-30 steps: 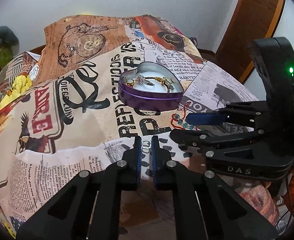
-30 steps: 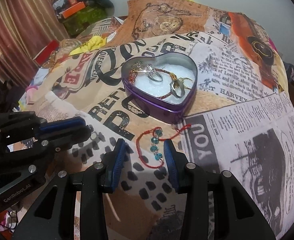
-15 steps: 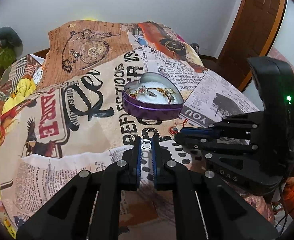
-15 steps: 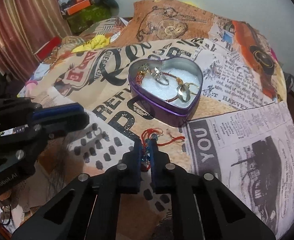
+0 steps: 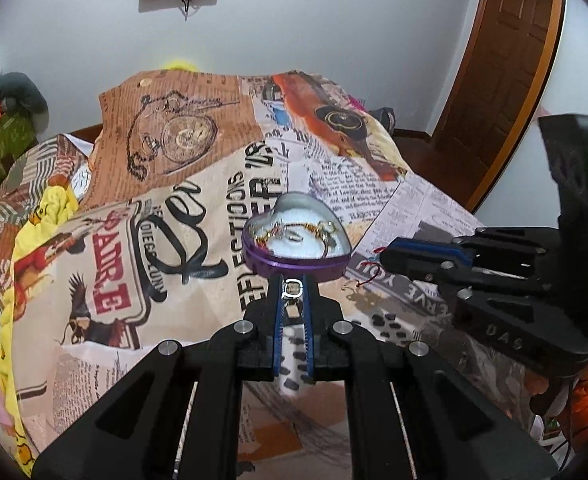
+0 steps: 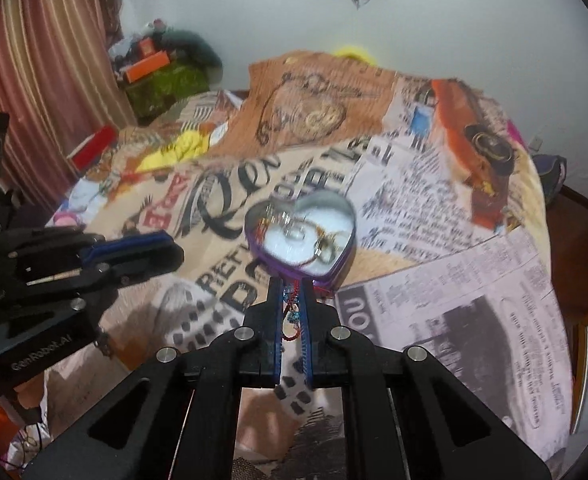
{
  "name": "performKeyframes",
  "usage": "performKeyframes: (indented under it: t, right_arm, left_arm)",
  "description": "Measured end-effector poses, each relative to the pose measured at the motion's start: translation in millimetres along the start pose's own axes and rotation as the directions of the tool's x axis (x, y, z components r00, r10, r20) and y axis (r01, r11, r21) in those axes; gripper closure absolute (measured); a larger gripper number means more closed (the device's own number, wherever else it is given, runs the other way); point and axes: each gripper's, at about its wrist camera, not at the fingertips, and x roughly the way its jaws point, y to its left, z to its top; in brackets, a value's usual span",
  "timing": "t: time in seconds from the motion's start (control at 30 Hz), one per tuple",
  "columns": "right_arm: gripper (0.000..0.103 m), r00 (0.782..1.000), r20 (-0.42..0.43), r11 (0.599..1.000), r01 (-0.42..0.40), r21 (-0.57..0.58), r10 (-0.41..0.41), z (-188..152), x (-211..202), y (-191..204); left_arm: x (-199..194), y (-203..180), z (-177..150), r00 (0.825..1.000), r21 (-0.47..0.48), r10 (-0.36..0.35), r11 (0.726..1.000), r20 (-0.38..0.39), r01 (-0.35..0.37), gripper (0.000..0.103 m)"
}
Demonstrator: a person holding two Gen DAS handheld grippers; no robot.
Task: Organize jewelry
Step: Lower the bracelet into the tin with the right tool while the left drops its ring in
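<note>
A purple heart-shaped tin (image 5: 294,266) (image 6: 334,276) sits open on the printed bedspread, with rings and chains on its white lining. My left gripper (image 5: 293,286) is shut on a silver ring (image 5: 292,289), held above the bed just in front of the tin. My right gripper (image 6: 292,294) is shut on a red cord bracelet with teal beads (image 6: 291,312), lifted off the bed near the tin's front. The right gripper also shows in the left wrist view (image 5: 418,254), with red cord hanging from it. The left gripper shows in the right wrist view (image 6: 145,248).
The collage-print bedspread (image 5: 181,200) covers the whole bed. A brown wooden door (image 5: 494,80) stands at the right. Boxes and clutter (image 6: 161,76) are piled by the curtain (image 6: 45,72) at the far left. A yellow cloth (image 5: 41,216) lies at the bed's left edge.
Both grippers have risen from the bedspread. The right gripper closed on the red bracelet and lifted it. The left gripper kept hold of the ring.
</note>
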Motion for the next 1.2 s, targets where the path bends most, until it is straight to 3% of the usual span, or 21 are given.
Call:
performKeyframes:
  t: [0.3,0.6,0.93,1.2]
  right_arm:
    - [0.096,0.995,0.093,1.000,0.019,0.019,-0.020,20.4,-21.1,-8.4]
    - [0.096,0.991,0.134,0.999,0.014,0.030,-0.018,34.3,-19.6,-11.7]
    - [0.096,0.991,0.131,0.999,-0.004,0.037,-0.001,45.1,-3.9,-14.8]
    - [0.096,0.997,0.080,0.999,-0.013,0.035,0.010,49.7,23.8,-17.0]
  left_arm:
    - [0.5,0.3,17.7,0.999,0.004,-0.002,1.000,0.033,0.002,0.096]
    - [11.4,3.0,30.5,0.999,0.009,0.000,1.000,0.044,-0.001,0.096]
    - [37.0,6.8,39.4,1.000,-0.003,-0.006,1.000,0.017,0.006,0.096]
    - [59.6,12.3,41.4,0.999,-0.014,-0.023,1.000,-0.024,0.023,0.096]
